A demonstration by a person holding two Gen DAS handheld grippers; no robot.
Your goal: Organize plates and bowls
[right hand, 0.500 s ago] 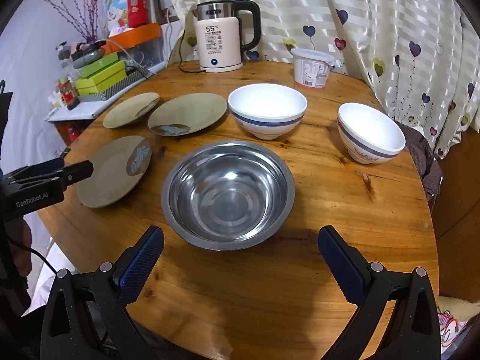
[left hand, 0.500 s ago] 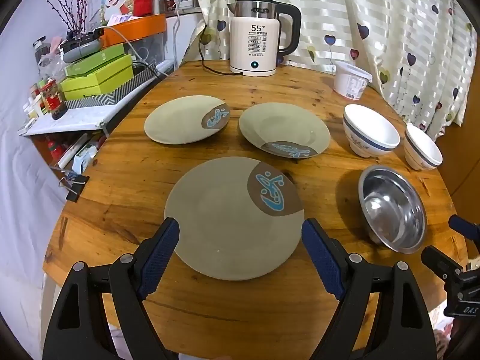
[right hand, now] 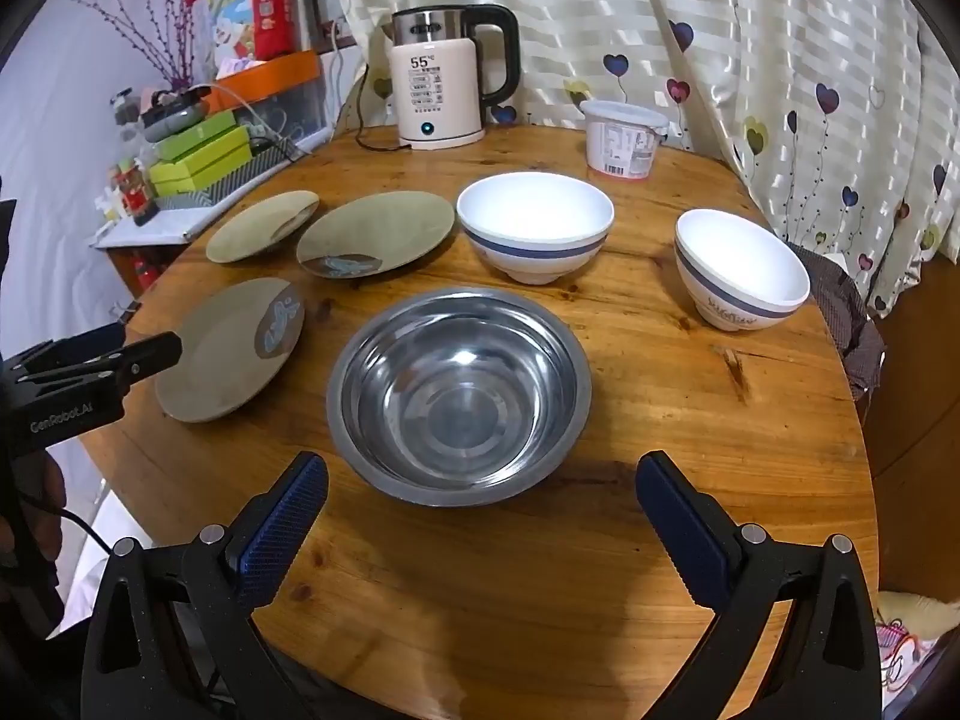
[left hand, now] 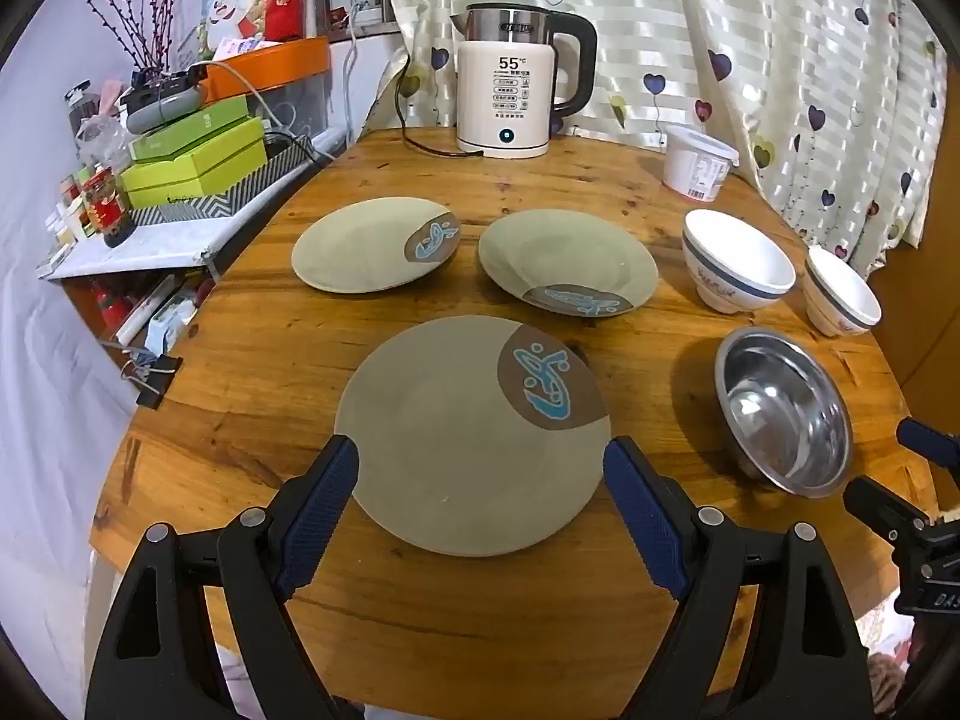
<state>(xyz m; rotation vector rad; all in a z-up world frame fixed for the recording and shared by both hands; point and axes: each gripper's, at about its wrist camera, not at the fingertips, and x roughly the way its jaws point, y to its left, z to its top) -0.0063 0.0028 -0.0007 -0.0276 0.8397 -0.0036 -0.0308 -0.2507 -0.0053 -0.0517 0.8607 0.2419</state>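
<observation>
Both grippers, left gripper (left hand: 480,504) and right gripper (right hand: 480,516), are hanging wide open and empty, facing the near plate (left hand: 474,438) and steel bowl (right hand: 459,396), so gathering is seemingly just starting, needing a rim pinch next.

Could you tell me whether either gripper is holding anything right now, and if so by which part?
Nothing is held. The left gripper is open astride the nearest plate; the right gripper is open before the steel bowl.

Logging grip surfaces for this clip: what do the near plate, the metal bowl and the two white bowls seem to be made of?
Near plate: probably matte glazed ceramic or melamine; flat tan surface, no glare. Metal bowl: polished stainless steel by its mirror-like reflections. White bowls: glossy ceramic or melamine, blue band; the look leaves it open.
</observation>
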